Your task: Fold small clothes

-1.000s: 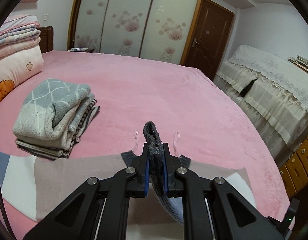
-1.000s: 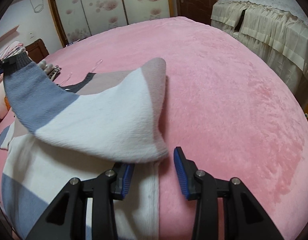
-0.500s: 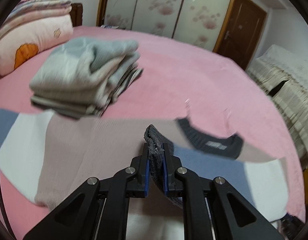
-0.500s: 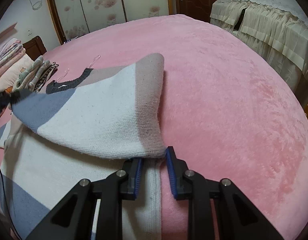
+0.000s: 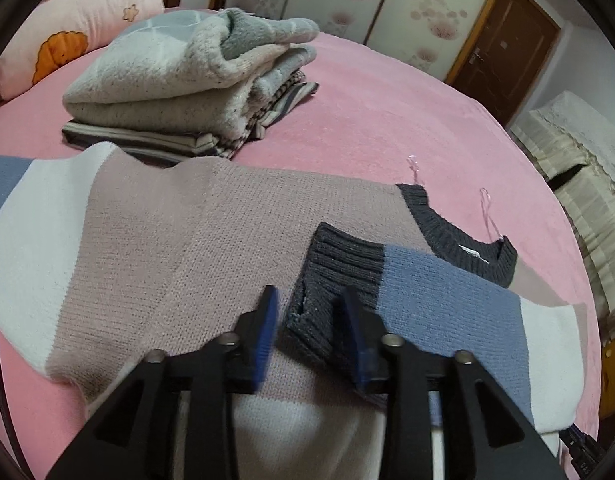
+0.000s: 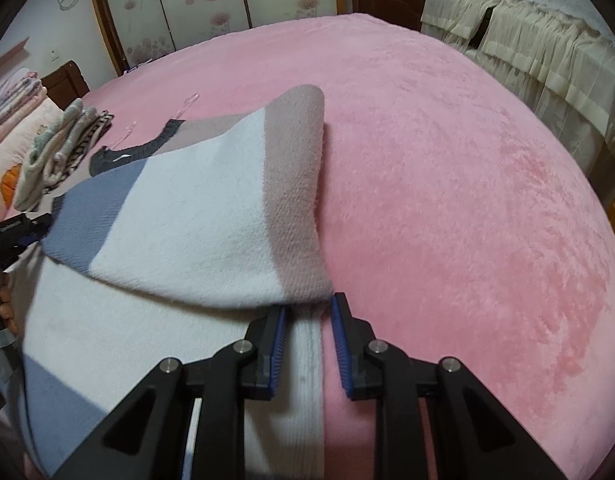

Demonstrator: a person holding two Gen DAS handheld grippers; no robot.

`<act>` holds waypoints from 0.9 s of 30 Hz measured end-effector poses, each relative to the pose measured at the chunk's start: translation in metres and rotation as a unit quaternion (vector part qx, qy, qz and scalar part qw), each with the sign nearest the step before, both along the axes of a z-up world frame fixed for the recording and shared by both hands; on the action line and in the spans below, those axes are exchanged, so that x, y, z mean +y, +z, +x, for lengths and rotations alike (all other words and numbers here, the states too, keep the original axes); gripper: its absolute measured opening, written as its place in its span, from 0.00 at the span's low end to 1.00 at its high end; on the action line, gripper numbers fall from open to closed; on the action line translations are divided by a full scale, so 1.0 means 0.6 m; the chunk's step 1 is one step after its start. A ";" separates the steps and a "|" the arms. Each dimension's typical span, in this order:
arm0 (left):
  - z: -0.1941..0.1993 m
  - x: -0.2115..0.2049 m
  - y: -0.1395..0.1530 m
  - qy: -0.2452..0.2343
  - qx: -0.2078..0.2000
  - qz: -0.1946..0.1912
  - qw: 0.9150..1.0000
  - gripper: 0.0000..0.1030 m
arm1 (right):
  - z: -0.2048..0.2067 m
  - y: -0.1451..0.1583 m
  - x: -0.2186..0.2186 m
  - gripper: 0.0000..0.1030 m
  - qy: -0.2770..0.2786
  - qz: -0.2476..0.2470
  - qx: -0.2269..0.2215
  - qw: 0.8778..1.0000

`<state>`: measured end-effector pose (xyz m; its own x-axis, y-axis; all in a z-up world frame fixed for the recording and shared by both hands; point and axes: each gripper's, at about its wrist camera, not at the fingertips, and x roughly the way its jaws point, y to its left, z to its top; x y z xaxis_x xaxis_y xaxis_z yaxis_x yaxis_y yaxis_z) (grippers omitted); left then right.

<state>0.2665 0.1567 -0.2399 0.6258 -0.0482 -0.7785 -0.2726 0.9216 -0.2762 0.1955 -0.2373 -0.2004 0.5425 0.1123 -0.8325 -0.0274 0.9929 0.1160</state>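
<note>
1. Since the earlier left wrist frame, the sleeve (image 5: 447, 304) has been carried down from mid-air and laid across the chest of the sweater (image 5: 179, 240); the dark ribbed cuff (image 5: 339, 268), then clamped upright between the pads, now lies flat on the knit

2. Left wrist view: the left gripper (image 5: 311, 320) is seen with its jaws opening, the cuff lying loose between them and no longer pressed. The sweater is spread on the pink bed (image 5: 367, 120), its dark collar (image 5: 459, 240) to the right, and a folded pile (image 5: 179, 84) sits far left, just beyond the sweater's other sleeve

3. Right wrist view: the right gripper (image 6: 307, 320) has been narrowed since the earlier frame, and its jaws now stand partly closed astride the white ribbed hem (image 6: 307, 360) at the sweater's right edge. Whether the pads actually press the hem cannot be told. The folded sleeve (image 6: 211, 208) is draped just beyond the fingertips, and the left gripper (image 6: 15, 232) is glimpsed at the far left

4. Handling, as judged: the knit looks soft, light and limp, so it will sag and stretch if lifted by one point. Hold is best taken at the ribbed edges, hem or cuff, where the fabric is thicker and grips well
</note>
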 end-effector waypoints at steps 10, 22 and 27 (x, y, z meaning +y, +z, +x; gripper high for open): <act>-0.028 -0.019 0.094 -0.009 -0.046 0.016 0.999 0.57 | -0.039 0.098 -0.003 0.48 0.054 0.001 -0.041 0.998; 0.043 -0.085 0.087 -0.060 -0.029 0.025 0.997 0.57 | 0.175 0.090 -0.007 0.58 0.021 0.007 -0.038 0.999; 0.075 -0.093 0.057 -0.070 0.006 0.048 0.996 0.57 | 0.224 0.055 -0.017 0.55 0.001 0.015 -0.015 1.000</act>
<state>0.3114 0.1011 -0.2060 0.6090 -0.0594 -0.7909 -0.1423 0.9728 -0.1826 0.3302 -0.2475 -0.1676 0.5663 0.1393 -0.8123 -0.0341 0.9887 0.1458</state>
